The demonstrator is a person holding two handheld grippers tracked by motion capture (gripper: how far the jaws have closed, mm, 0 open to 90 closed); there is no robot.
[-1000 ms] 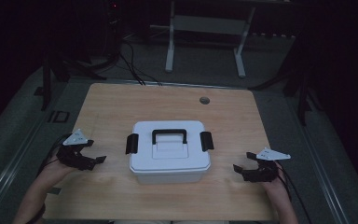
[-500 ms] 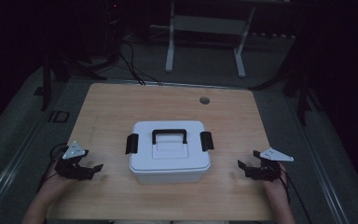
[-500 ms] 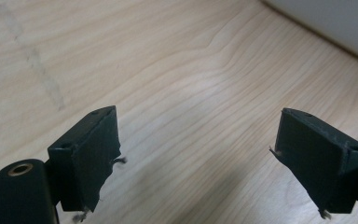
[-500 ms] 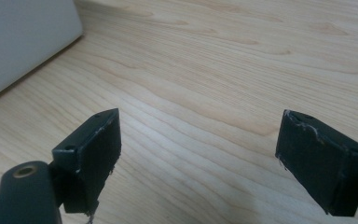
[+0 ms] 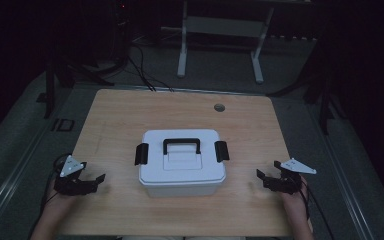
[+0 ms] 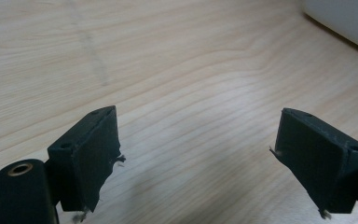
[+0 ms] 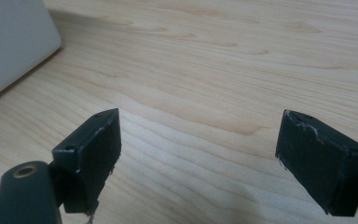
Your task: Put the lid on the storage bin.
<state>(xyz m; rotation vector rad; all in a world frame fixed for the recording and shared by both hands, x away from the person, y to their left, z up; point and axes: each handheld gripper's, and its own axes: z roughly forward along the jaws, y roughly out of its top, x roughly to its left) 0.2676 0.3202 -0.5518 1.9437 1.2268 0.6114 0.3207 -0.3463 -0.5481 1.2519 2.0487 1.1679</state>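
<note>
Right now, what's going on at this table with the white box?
A person sits at a wooden table with a two-jaw gripper in each hand. A white storage box with a black carry handle and black side latches sits closed in the middle. The left gripper rests low to the box's left and the right gripper to its right, both with jaws open and empty, both apart from the box. Nothing has been grasped yet.
</note>
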